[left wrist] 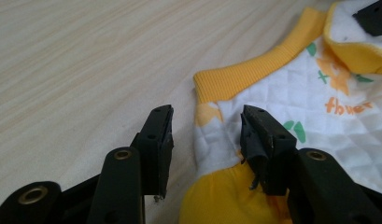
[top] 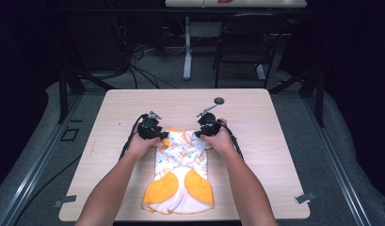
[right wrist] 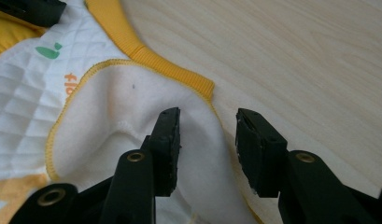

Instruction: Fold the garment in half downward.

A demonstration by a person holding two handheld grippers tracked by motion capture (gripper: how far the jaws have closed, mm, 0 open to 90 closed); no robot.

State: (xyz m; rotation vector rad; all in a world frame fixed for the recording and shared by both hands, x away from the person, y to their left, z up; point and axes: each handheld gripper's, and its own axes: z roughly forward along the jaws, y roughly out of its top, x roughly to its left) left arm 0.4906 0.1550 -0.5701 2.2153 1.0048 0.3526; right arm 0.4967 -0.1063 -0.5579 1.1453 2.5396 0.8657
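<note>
Item: baby garment [top: 180,169], white and orange, flat at lower centre of the tabletop [top: 256,113]. Step, judged: grasping its two upper corners; next, closing on the cloth. Left tool [top: 163,136] and right tool [top: 197,134]: low, angled inward, jaws apart astride the edges, gripping nothing.

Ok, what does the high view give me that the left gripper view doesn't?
High view alone: the whole garment laid flat with its orange lower panels toward the person, both hands at its far corners, the small dark disc on the table, and a chair beyond.
Left gripper view alone: the left gripper with open jaws straddling the garment's edge, the orange ribbed band, quilting and orange lettering.
Both: the white and orange garment on the wood table, with the right gripper at its other corner.
</note>
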